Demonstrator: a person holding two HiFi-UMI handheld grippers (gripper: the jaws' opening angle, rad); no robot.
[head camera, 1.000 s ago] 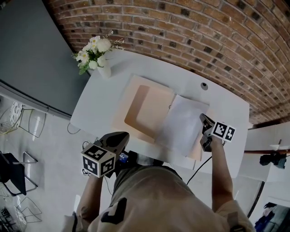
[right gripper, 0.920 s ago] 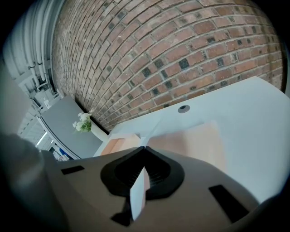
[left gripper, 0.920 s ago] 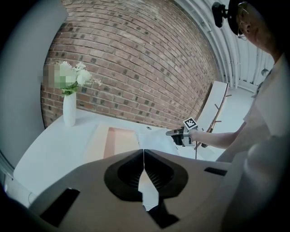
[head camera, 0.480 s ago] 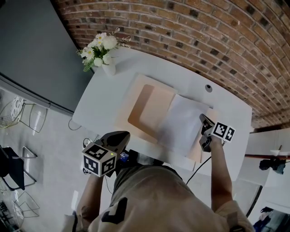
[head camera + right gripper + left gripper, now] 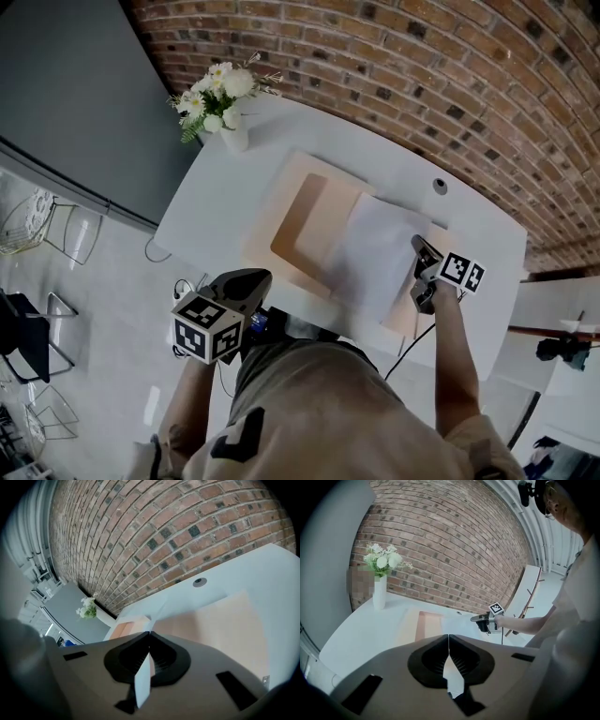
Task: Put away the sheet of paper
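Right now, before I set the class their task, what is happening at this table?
A person works with two handheld grippers. The right gripper is shut on the edge of the sheet of paper, holding it over the open beige folder on the white table. The left gripper is shut and empty, off the table's near edge. A vase of flowers stands at the far corner.

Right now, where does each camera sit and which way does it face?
Head view: on the person's head, facing steeply down at the white table, open folder and sheet of paper; shows torso, forearms, left gripper, right gripper.
Left gripper view: on the left gripper, off the table's near edge, facing across it; shows its shut, empty jaws, the right forearm.
Right gripper view: on the right gripper, facing over the folder; jaws shut on the sheet of paper.
Both gripper views share the vase of flowers and brick wall.
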